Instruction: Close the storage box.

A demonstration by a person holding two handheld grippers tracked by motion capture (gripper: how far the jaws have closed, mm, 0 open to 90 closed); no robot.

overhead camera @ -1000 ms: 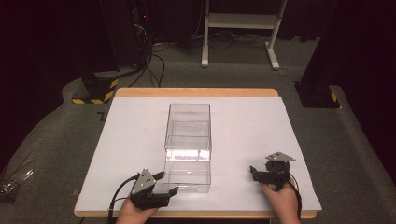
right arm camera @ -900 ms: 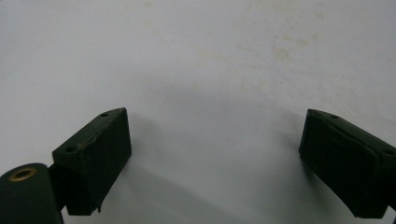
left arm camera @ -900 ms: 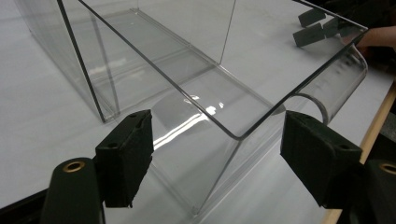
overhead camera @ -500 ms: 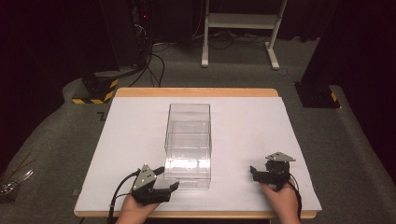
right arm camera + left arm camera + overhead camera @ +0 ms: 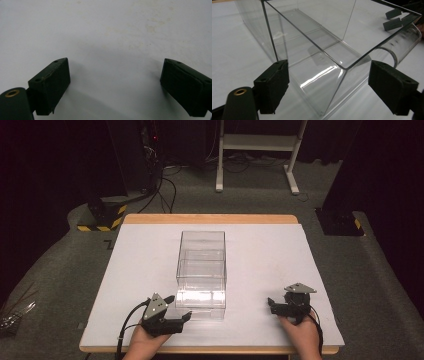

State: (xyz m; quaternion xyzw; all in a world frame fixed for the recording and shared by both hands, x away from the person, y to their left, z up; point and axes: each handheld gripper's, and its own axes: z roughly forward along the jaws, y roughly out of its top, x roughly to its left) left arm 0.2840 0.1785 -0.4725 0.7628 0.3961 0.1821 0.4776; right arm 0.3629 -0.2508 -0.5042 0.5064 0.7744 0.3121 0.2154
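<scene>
A clear plastic box (image 5: 201,267) stands open-topped in the middle of the white table top (image 5: 140,270). My left gripper (image 5: 179,307) lies at the box's near left corner. In the left gripper view the box's corner (image 5: 319,50) sits between the jaws of the left gripper (image 5: 332,85). Those jaws are opening and neither pad (image 5: 272,85) touches the plastic. The right gripper (image 5: 271,306) rests to the right of the box, apart from it. In its own view the right gripper (image 5: 117,85) is open over bare white surface.
The table's wooden rim (image 5: 210,218) runs along the far edge, with grey carpet around it. A yellow-and-black striped base (image 5: 102,220) with cables sits at the far left. A white frame (image 5: 257,150) stands behind, and a black stand base (image 5: 340,222) at the right.
The left gripper's jaws have spread wider at the box's near left corner. The right gripper and the box have stayed where they were.
</scene>
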